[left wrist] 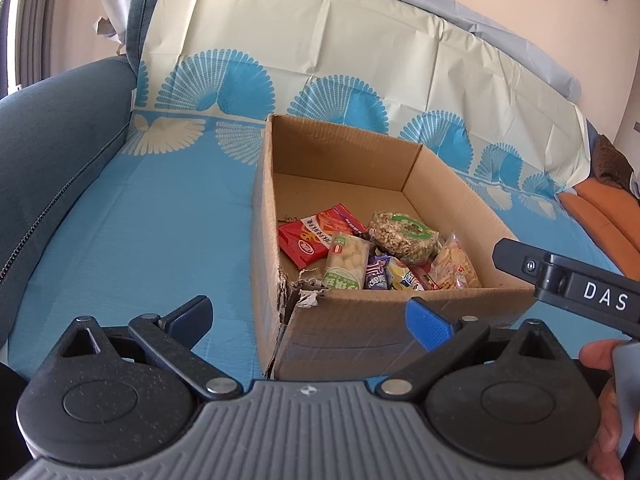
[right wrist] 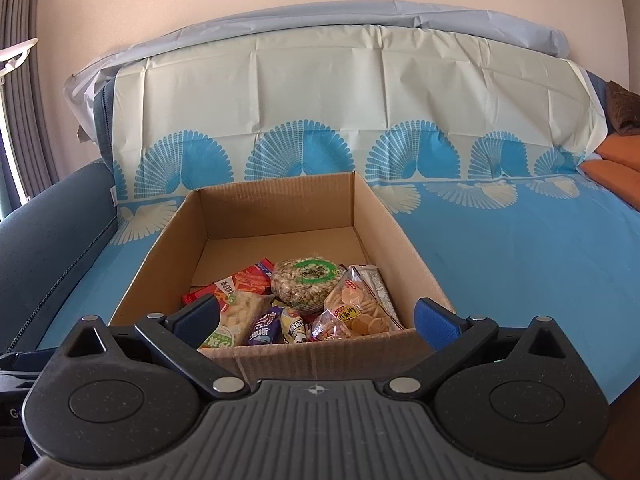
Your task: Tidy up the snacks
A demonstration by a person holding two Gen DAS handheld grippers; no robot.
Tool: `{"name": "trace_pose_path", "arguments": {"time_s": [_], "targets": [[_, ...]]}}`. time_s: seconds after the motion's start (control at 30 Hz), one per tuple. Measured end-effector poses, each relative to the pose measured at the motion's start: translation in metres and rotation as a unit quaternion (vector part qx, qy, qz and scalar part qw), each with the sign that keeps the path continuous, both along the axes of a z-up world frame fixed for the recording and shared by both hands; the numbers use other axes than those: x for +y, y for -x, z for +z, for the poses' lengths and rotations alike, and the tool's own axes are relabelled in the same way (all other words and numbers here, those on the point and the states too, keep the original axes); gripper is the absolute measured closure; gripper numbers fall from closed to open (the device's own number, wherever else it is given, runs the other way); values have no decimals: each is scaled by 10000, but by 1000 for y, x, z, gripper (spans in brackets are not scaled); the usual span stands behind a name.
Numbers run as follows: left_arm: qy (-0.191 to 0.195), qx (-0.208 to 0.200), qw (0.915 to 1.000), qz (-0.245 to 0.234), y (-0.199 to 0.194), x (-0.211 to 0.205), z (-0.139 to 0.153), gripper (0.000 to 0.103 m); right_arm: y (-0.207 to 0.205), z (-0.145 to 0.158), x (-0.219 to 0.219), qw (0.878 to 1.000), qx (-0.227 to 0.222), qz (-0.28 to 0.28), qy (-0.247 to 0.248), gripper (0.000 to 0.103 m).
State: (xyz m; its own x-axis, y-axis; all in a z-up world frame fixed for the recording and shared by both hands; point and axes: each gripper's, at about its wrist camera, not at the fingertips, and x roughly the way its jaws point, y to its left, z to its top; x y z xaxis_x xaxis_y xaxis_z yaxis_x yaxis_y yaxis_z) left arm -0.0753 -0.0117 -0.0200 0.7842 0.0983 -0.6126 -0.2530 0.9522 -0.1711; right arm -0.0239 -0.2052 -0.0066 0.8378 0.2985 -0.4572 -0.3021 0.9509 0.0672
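Note:
An open cardboard box [left wrist: 452, 184] [right wrist: 172, 240] sits on a blue-covered sofa seat, with several snack packets piled at its near end. Among them are a red packet [left wrist: 308, 238] [right wrist: 250, 280], a round puffed-grain cake with a green label [left wrist: 404, 234] [right wrist: 306, 284], a green and white packet [left wrist: 346, 262] [right wrist: 240, 316] and a bag of crackers [left wrist: 454, 268] [right wrist: 360, 308]. My left gripper [left wrist: 310, 318] is open and empty, just short of the box's torn near corner. My right gripper [right wrist: 318, 320] is open and empty above the near wall; its body [left wrist: 568, 280] shows at the right of the left wrist view.
A blue and cream patterned cover [left wrist: 140, 216] [right wrist: 520, 248] drapes the seat and backrest. The dark blue armrest [left wrist: 52, 152] [right wrist: 44, 224] rises at the left. Orange cushions [left wrist: 604, 208] [right wrist: 616, 168] lie at the far right. A hand [left wrist: 604, 392] holds the right gripper.

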Motion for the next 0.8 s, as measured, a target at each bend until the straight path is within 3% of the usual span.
{"name": "trace_pose_path", "arguments": {"time_s": [0.8], "targets": [[-113,-119,9998,-59,6,-5,5,0,5,1,5,9998,-100,96,165,1]]}}
